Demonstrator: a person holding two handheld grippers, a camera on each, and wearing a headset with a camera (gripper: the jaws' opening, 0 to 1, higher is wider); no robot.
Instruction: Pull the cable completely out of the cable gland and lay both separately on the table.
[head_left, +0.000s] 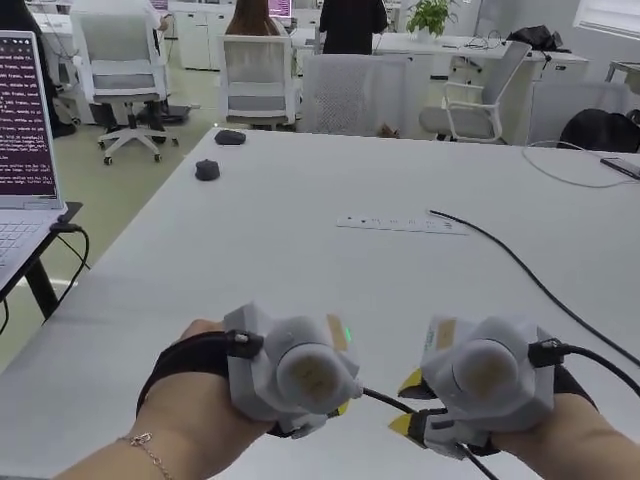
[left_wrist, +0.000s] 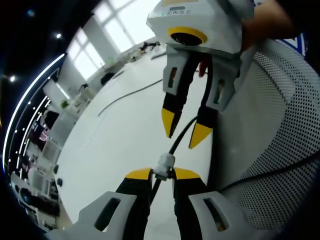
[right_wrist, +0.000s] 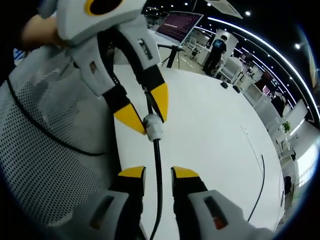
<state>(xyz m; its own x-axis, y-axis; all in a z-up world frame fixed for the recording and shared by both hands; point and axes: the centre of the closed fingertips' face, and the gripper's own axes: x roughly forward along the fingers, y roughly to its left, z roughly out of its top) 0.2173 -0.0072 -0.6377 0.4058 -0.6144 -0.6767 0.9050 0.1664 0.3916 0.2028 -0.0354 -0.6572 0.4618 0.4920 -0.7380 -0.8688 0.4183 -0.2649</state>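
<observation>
A white cable gland sits pinched between my left gripper's yellow tips, and a black cable runs out of it. In the right gripper view the gland sits at the left gripper's fingertips. Its cable runs down through my right gripper, whose jaws stand apart on either side without pinching it. In the head view both grippers are low over the table's near edge, the left gripper facing the right gripper. A short span of cable bridges them.
A white power strip and a long black lead lie mid-table. A mouse and a dark object are at the far left edge. A laptop stands on a side stand. White mesh is close behind the grippers.
</observation>
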